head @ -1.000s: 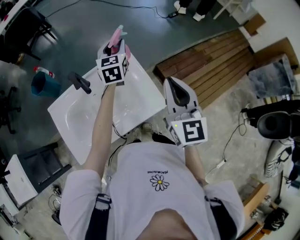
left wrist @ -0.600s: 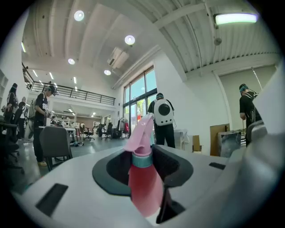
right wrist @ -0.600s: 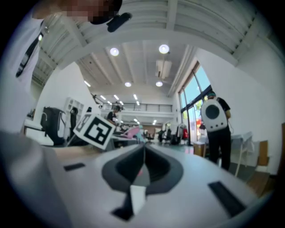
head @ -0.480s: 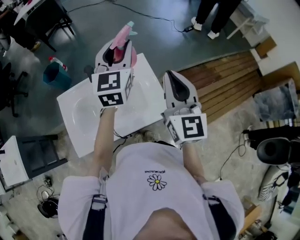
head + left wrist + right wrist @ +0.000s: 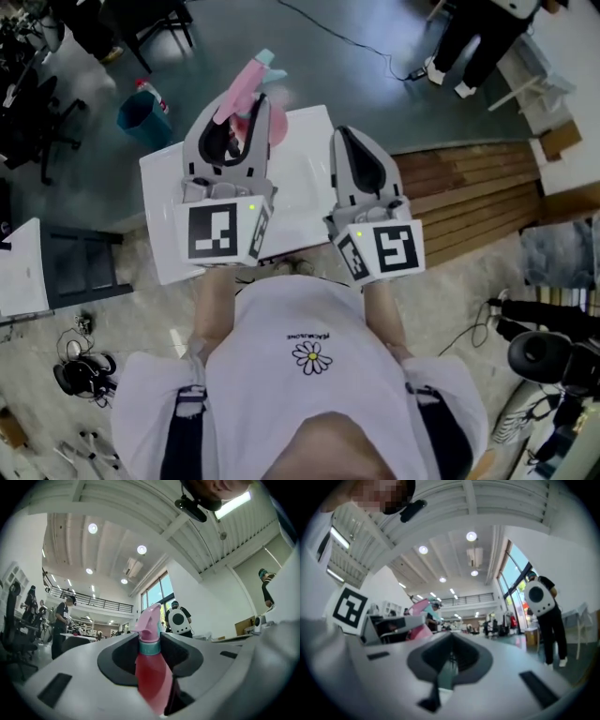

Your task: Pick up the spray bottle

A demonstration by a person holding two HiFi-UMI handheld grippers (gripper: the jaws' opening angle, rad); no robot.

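Note:
A pink spray bottle (image 5: 246, 98) with a teal collar and pink trigger head stands between the jaws of my left gripper (image 5: 232, 131), which is shut on its body and holds it high above the white sink (image 5: 302, 192). In the left gripper view the spray bottle (image 5: 151, 667) rises upright between the grey jaws, its nozzle against the ceiling. My right gripper (image 5: 361, 169) hovers beside it to the right, jaws shut with nothing in them. In the right gripper view the spray bottle (image 5: 419, 616) and the left gripper show at the left.
The white sink has a black tap hidden behind my left gripper. A teal bin (image 5: 142, 110) with a bottle stands on the grey floor at the left. Wooden decking (image 5: 469, 192) lies to the right. A person (image 5: 478, 33) stands at the far right; a black chair (image 5: 37, 122) is at the left.
My left gripper has risen and come nearer with the spray bottle, lifting it well off the sink. The right gripper has risen a little. The view has shifted so the sink sits lower.

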